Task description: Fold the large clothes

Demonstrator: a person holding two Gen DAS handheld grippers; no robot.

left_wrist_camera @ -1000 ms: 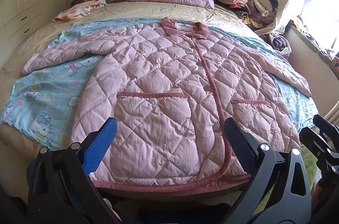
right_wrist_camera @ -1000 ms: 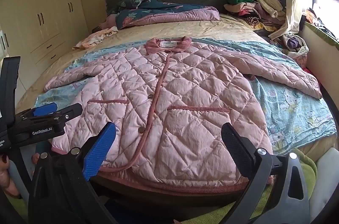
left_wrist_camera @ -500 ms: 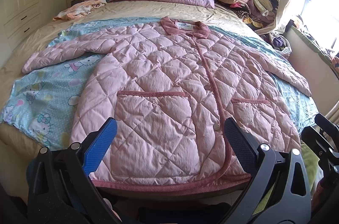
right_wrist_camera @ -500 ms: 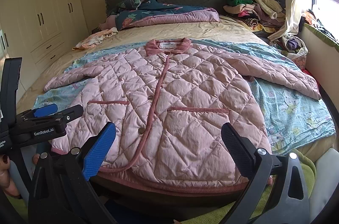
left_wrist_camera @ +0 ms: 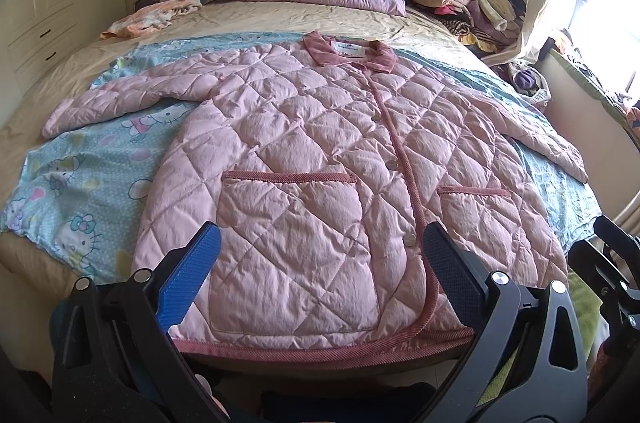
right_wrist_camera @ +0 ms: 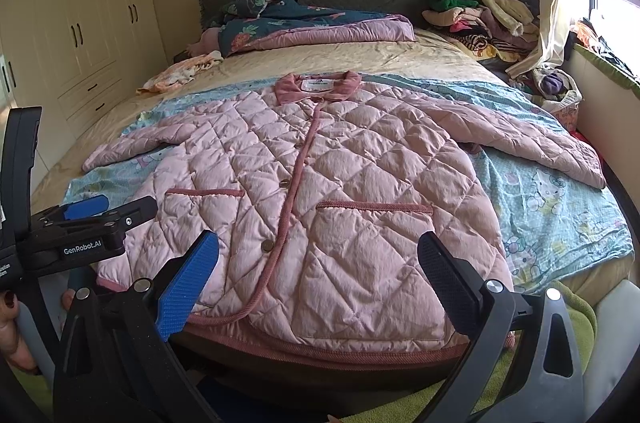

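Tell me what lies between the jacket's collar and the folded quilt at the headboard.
Between the pink jacket's collar and the quilt lie a strip of blue cartoon sheet, then bare beige bedspread. Both wrist views show it.

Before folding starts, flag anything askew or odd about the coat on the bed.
Nothing stands out: the pink quilted coat lies flat, buttoned, sleeves spread, its hem overhanging the bed's near edge. Both grippers are open.

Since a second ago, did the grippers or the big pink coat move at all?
Almost nothing changed. The left gripper and right gripper stay open at the foot of the bed, holding nothing. The pink quilted coat still lies flat and buttoned on the blue cartoon-cat sheet, sleeves spread out.
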